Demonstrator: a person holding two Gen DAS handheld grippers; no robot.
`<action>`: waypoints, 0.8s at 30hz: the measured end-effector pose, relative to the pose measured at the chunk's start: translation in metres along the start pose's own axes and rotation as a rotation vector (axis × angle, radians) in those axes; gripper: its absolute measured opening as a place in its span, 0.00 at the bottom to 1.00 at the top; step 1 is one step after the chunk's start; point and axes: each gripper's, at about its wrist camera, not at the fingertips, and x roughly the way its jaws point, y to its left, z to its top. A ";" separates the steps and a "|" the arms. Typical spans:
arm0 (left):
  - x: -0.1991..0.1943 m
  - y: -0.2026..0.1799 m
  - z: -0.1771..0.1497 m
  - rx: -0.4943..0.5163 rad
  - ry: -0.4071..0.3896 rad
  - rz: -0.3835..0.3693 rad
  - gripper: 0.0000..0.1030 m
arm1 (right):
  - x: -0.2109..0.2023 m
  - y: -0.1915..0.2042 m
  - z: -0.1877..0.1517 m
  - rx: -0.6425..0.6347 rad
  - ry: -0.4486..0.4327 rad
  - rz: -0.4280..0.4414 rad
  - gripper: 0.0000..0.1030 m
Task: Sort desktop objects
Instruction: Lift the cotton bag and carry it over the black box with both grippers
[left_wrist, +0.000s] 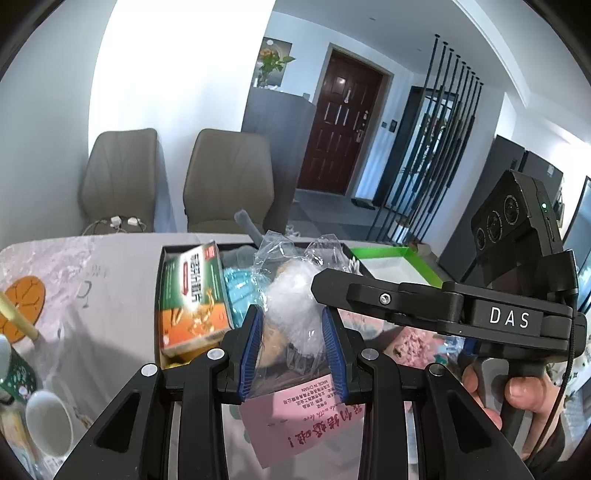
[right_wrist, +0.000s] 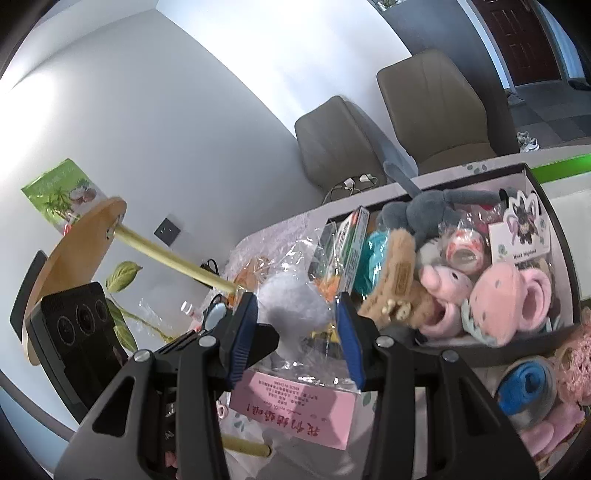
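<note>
One clear bag (left_wrist: 291, 332), white fluff inside, pink card.

White letters "DAS" stand on the black body of the right claw (left_wrist: 325, 280). The pink card (left_wrist: 295, 417) in the clear bag carries upside-down "MADE IN CHINA" above red handwriting I cannot read. The tag (right_wrist: 519, 236) in the box reads "West Highland"

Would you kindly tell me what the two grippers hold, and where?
Both the left gripper and right gripper clamp the clear plastic bag with pink card, at opposite sides of its middle.
</note>
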 end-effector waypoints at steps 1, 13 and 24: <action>0.001 0.001 0.001 0.001 -0.001 0.000 0.33 | 0.000 -0.001 0.002 0.002 -0.004 0.002 0.42; 0.026 0.026 0.023 -0.032 -0.017 -0.010 0.33 | 0.027 -0.009 0.029 0.038 -0.050 0.025 0.42; 0.059 0.060 0.028 -0.122 -0.031 -0.016 0.33 | 0.064 -0.024 0.049 0.037 -0.059 0.025 0.42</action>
